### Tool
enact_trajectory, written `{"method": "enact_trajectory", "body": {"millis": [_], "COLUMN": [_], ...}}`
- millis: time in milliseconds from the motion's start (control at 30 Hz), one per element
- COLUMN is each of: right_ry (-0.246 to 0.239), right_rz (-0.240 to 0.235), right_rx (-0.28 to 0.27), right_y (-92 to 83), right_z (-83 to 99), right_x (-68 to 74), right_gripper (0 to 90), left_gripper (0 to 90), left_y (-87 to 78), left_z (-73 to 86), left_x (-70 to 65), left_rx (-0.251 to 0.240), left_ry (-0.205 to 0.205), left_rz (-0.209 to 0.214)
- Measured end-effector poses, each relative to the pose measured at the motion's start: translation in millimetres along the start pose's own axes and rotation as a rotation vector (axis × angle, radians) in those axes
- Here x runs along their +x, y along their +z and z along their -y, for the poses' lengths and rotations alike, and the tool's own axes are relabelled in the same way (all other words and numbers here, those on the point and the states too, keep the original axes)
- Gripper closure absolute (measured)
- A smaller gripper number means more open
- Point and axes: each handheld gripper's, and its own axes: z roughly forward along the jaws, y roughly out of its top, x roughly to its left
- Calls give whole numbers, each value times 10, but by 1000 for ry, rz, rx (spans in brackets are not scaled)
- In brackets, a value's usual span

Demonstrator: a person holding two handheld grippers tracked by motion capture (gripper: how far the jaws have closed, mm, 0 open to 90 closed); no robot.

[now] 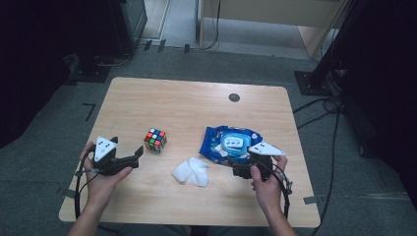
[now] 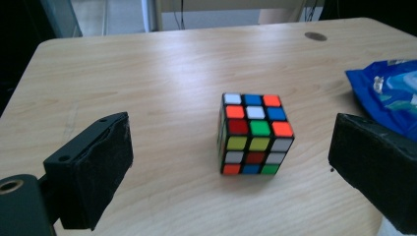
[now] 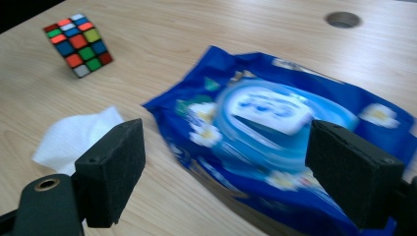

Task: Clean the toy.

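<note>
Left gripper (image 1: 129, 156): we hold it open and empty near the table's (image 1: 162, 101) 8 o'clock edge.
Right gripper (image 1: 242, 168): open, empty, at the pack's near edge.
Wipes pack (image 1: 227, 142): lies right of centre.
Loose wipe (image 1: 192, 172): flat at 6 o'clock, between our grippers.
Cube (image 1: 155, 140): at 1 o'clock from the left gripper.
Open room: bare wood towards 12 o'clock.

- On the desk (image 1: 147, 98), the cube (image 1: 155, 140) lies left of centre.
- The wipes pack (image 1: 227, 143) lies right of centre.
- The loose wipe (image 1: 192, 172) lies between them, nearer the front edge.
</note>
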Motion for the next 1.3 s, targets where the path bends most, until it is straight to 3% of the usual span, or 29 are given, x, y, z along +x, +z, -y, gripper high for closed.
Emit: {"method": "enact_trajectory", "body": {"millis": [200,267,300,500,567,833,867,1033,1167,1233,1267,1300], "right_ry": [38,40,49,85,96,123,143,186,193,199,185,175], "right_rz": [68,76,106,182,198,274,293,310,302,310,321,331], "right_rx": [4,4,13,31,36,95,109,146,135,135,132,130], "right_y": [-235,-258,-328,-487,-529,-590,-594,-567,-578,-579,-570,-563], "right_z": [160,183,256,458,529,805,883,1051,1091,1090,1100,1106], "right_x": [-278,-310,-402,-638,-718,-958,-1023,-1151,-1184,-1183,-1171,-1163], "right_gripper": [157,157,157,157,157,157,158,158,152,151,150,149], "left_gripper": [30,29,29,29,29,29,29,30,29,30,26,26], "left_y": [-69,-76,-87,-148,-167,-206,-201,-176,-118,-98,-70,-70], "left_z": [185,238,289,475,547,692,704,699,693,695,694,694], "left_x": [106,143,180,320,382,507,516,502,443,430,436,436], "left_rx": [30,43,55,104,127,181,198,225,286,311,344,344], "left_ry": [-6,-13,-10,-12,-25,-56,-61,-33,43,53,43,43], "left_rz": [-16,-24,-33,-57,-88,-126,-128,-140,-145,-153,-152,-152]}}
